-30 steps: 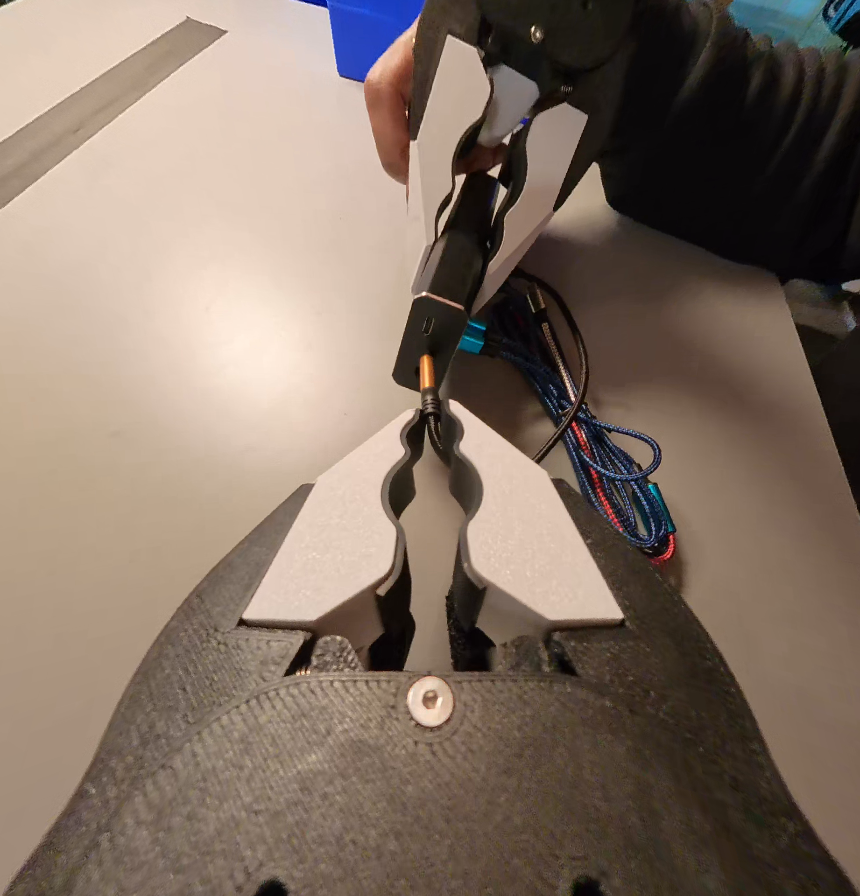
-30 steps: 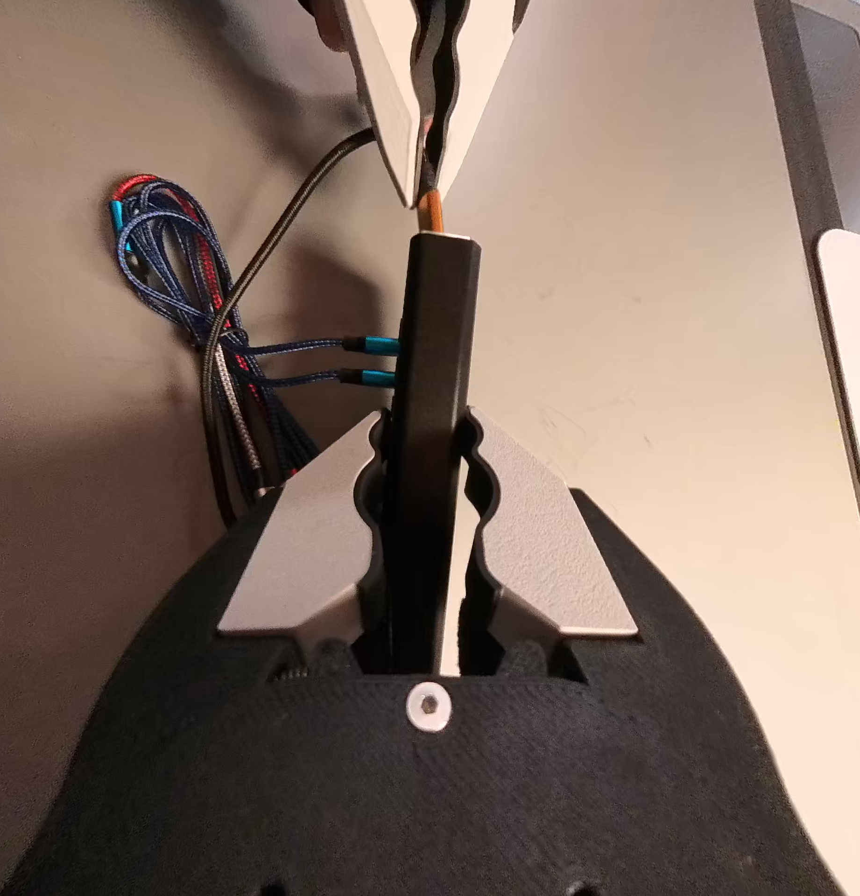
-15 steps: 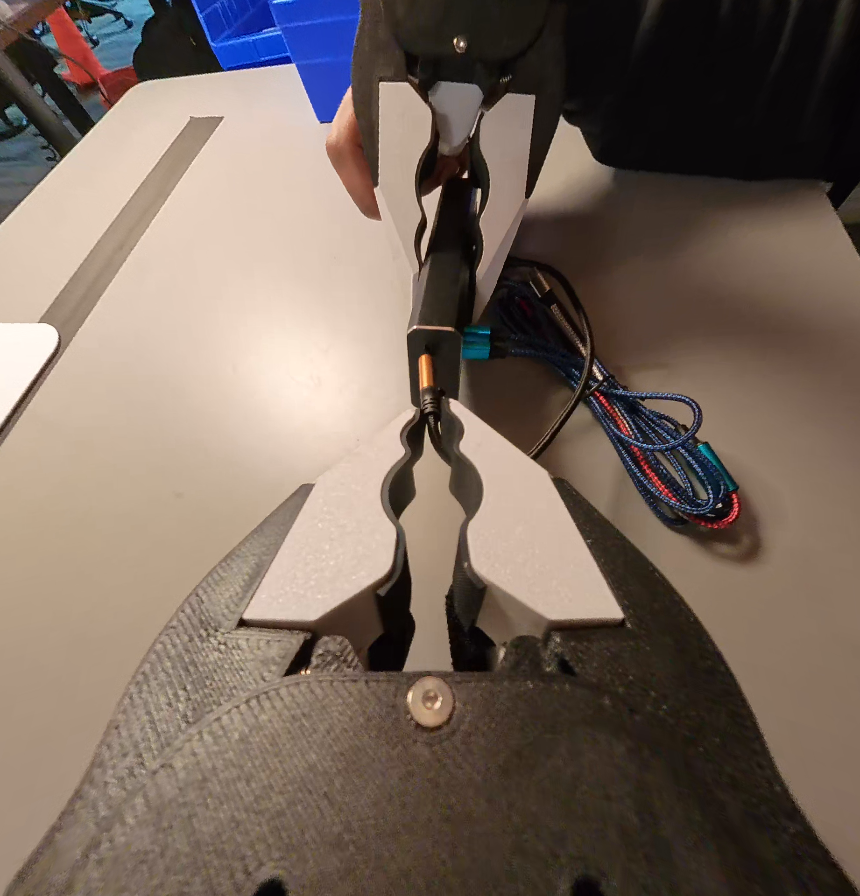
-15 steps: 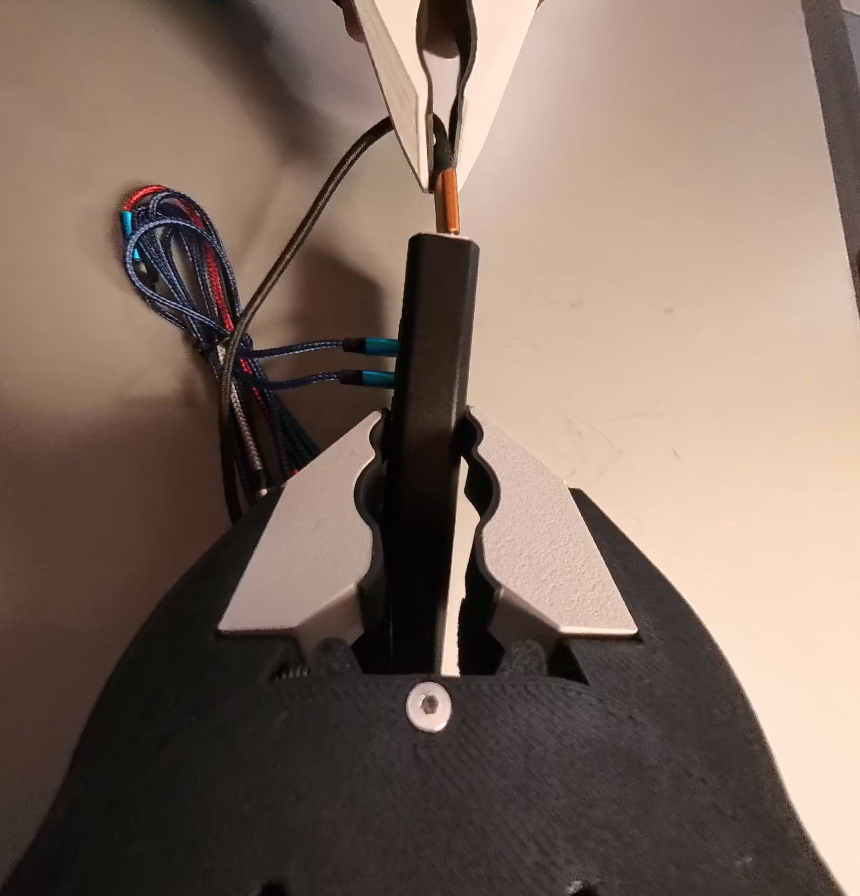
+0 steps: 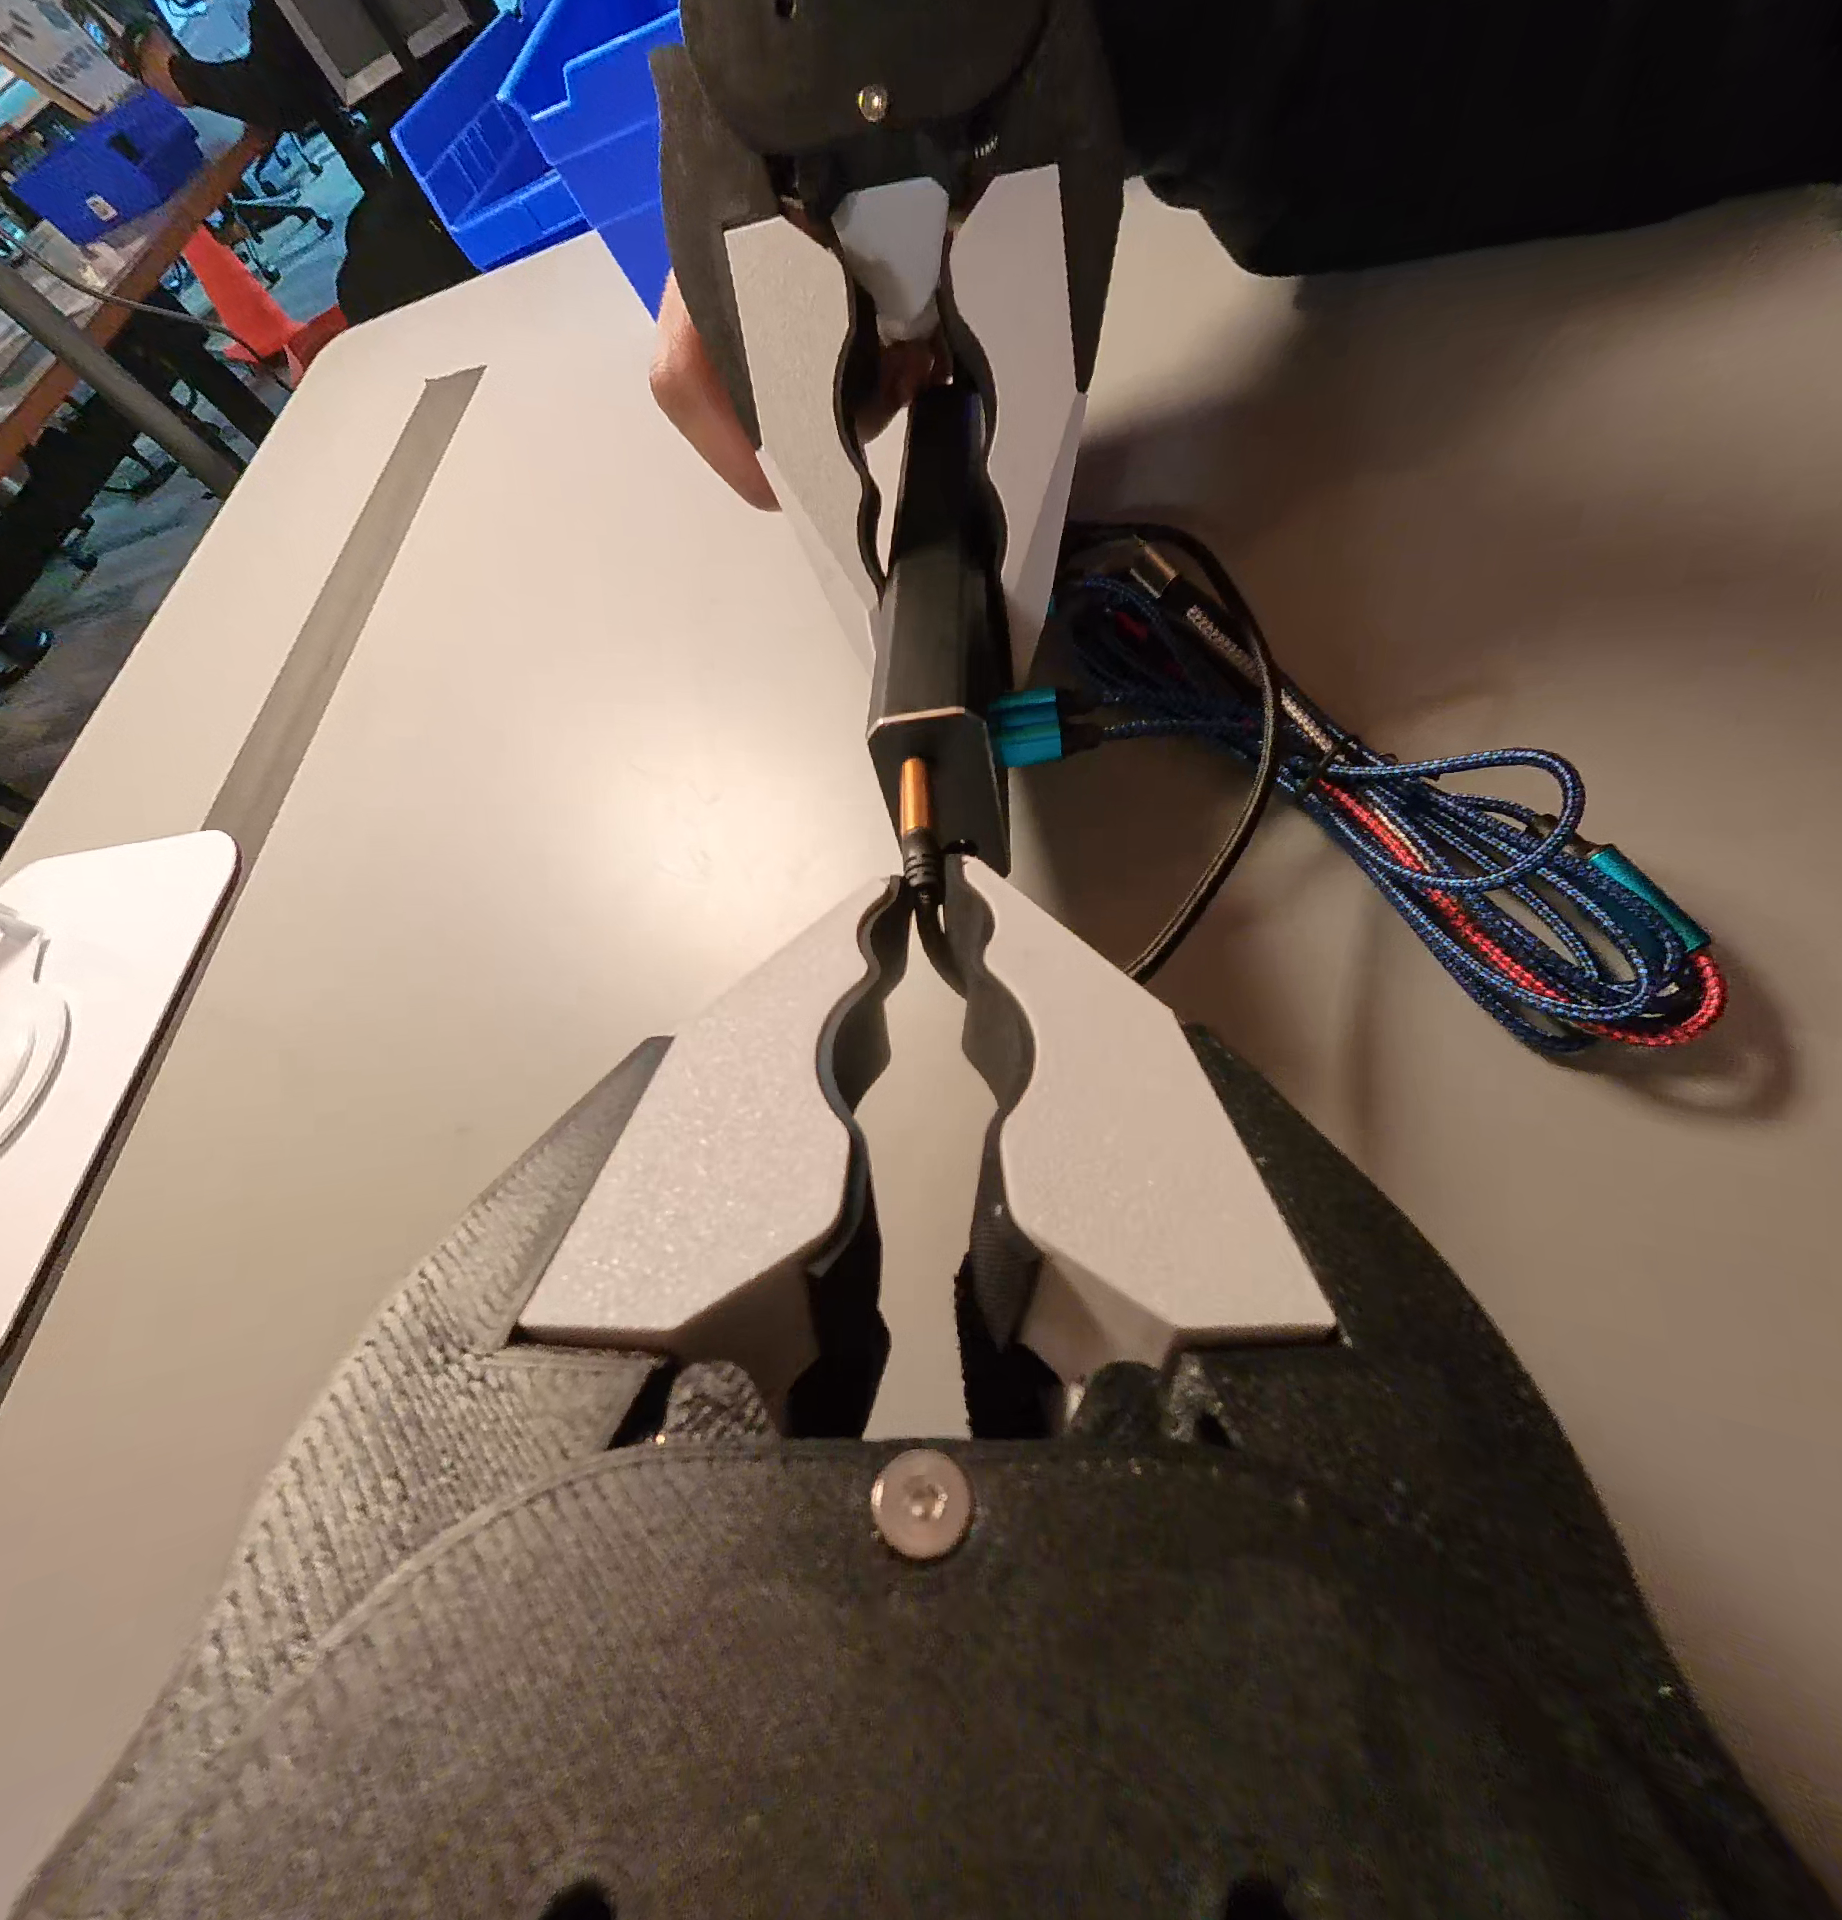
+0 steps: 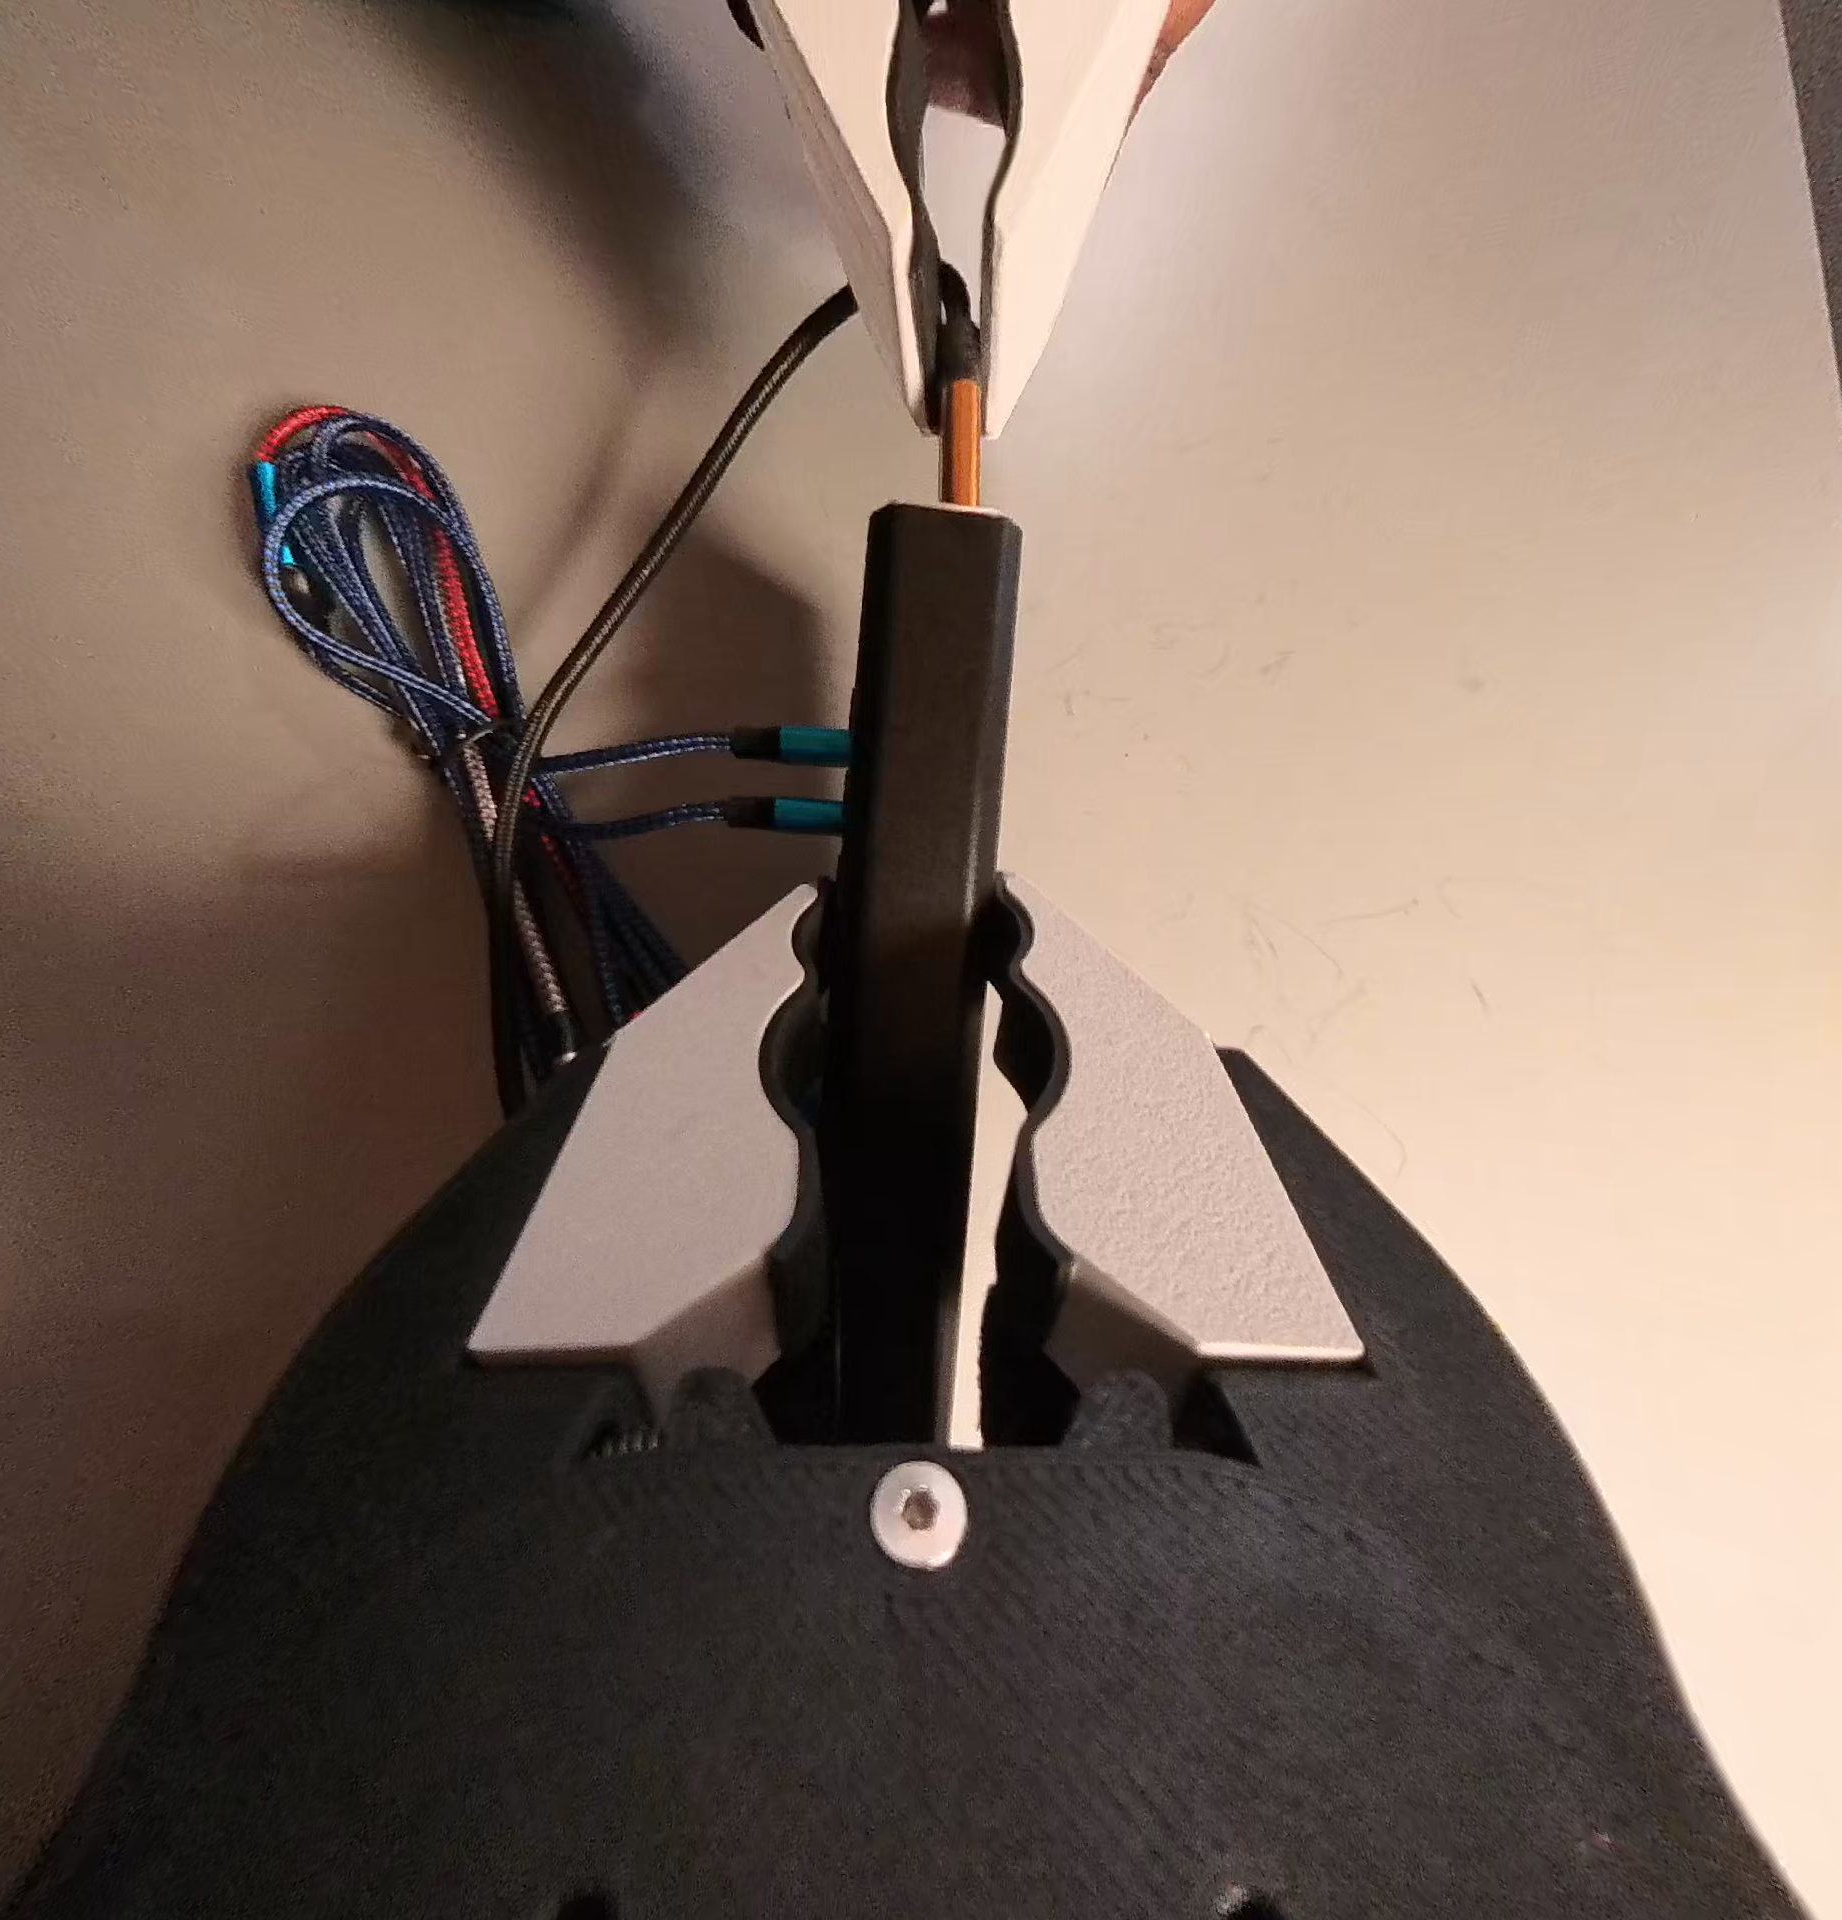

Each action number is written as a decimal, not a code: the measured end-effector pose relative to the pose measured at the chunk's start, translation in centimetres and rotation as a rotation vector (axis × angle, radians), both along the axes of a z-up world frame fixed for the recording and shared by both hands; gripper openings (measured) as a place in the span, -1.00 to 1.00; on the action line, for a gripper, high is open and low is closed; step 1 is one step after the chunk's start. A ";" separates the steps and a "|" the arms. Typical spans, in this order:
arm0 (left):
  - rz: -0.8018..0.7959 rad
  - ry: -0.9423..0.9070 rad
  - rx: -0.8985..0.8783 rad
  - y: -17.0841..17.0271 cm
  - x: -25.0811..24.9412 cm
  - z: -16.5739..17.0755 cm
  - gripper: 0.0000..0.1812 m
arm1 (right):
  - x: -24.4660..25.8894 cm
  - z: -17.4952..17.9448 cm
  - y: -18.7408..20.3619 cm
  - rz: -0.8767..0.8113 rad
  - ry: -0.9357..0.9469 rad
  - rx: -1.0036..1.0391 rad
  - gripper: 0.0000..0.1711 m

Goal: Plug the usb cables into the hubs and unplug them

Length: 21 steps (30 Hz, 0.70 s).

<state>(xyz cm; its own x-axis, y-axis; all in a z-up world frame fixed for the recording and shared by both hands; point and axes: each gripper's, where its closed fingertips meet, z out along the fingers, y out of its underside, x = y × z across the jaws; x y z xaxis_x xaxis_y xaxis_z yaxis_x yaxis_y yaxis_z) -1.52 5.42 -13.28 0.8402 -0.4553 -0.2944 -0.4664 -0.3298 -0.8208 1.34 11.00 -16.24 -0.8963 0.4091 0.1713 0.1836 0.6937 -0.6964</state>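
Note:
My right gripper (image 6: 906, 904) is shut on a black USB hub (image 6: 932, 717) and holds it above the table; the hub also shows in the left wrist view (image 5: 932, 665). My left gripper (image 5: 925, 891) is shut on the black cable just behind an orange-collared plug (image 5: 913, 808), whose tip sits in the hub's end face. In the right wrist view that plug (image 6: 964, 447) pokes out of the hub's far end, between the left gripper's fingertips. Two teal plugs (image 6: 808, 774) on blue braided cables sit in the hub's side.
A bundle of blue, red and black braided cables (image 5: 1582, 894) lies on the grey table right of the hub. A white plate (image 5: 75, 1029) lies at the table's left. Blue bins (image 5: 543, 156) stand beyond the far edge. A person's dark sleeve (image 5: 1519, 114) is at top right. My hands' fingertips stand some 8 cm from each other.
The orange plug shows more of its length outside the hub's end than before. The left gripper has drawn back from the hub with the cable. The right gripper holds the hub steady.

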 end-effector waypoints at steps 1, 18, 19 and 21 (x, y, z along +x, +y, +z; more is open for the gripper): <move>0.001 0.004 -0.003 0.0 0.0 0.0 -0.90 | 0.0 0.0 0.0 -0.001 0.003 0.009 -0.69; 0.075 -0.022 0.009 0.8 -1.0 -0.3 -0.89 | -0.7 -0.1 0.2 -0.057 0.004 0.065 -0.70; 0.098 -0.057 0.031 1.0 -1.3 0.0 -0.88 | -1.0 0.0 0.5 -0.077 0.004 0.051 -0.69; 0.160 -0.101 0.080 1.5 -2.3 0.5 -0.79 | -1.5 0.2 1.1 -0.123 -0.013 0.031 -0.69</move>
